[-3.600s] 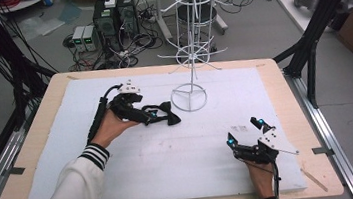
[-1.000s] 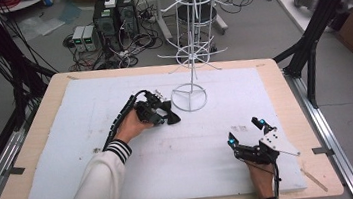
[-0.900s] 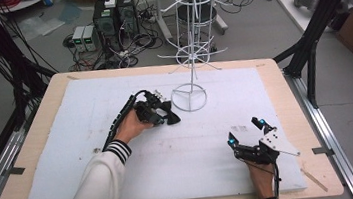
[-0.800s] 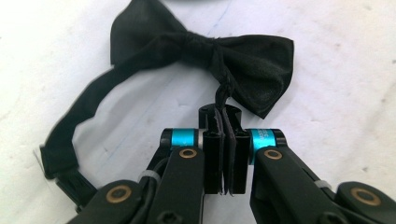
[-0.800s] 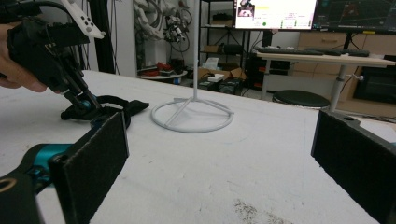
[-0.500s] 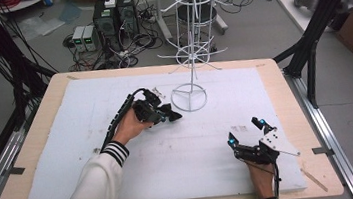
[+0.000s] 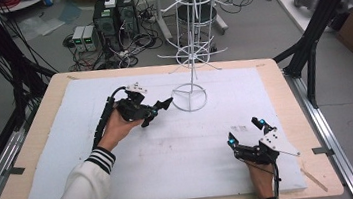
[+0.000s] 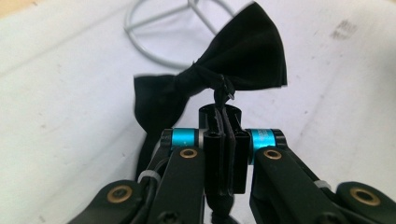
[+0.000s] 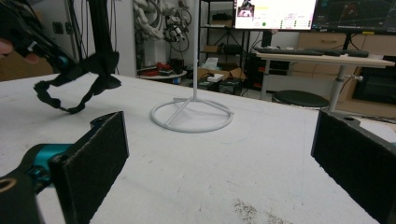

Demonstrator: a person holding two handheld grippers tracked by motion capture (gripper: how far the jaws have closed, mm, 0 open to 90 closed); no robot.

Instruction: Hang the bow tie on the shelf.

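Holding bow tie (image 7: 165,103) clear of white mat (image 7: 173,175): your left gripper (image 7: 152,113) has risen toward wire stand (image 7: 190,97) since a second ago, high view. Left gripper view: jaws clamped tight on bow tie (image 8: 219,77) strap, stand base ring (image 8: 154,51) just beyond. Right gripper view: your right gripper (image 9: 219,158) jaws wide apart, empty, idle on mat; tie (image 9: 95,70) airborne. Judgement: hanging on stand comes next.

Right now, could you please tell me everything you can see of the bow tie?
The bow tie is black, matte fabric: two flared wings pinched at a centre knot, with a thin strap that hangs in a loop below. The left gripper has its jaws shut on the strap just behind the knot and holds it clear of the table, near the stand's ring base.
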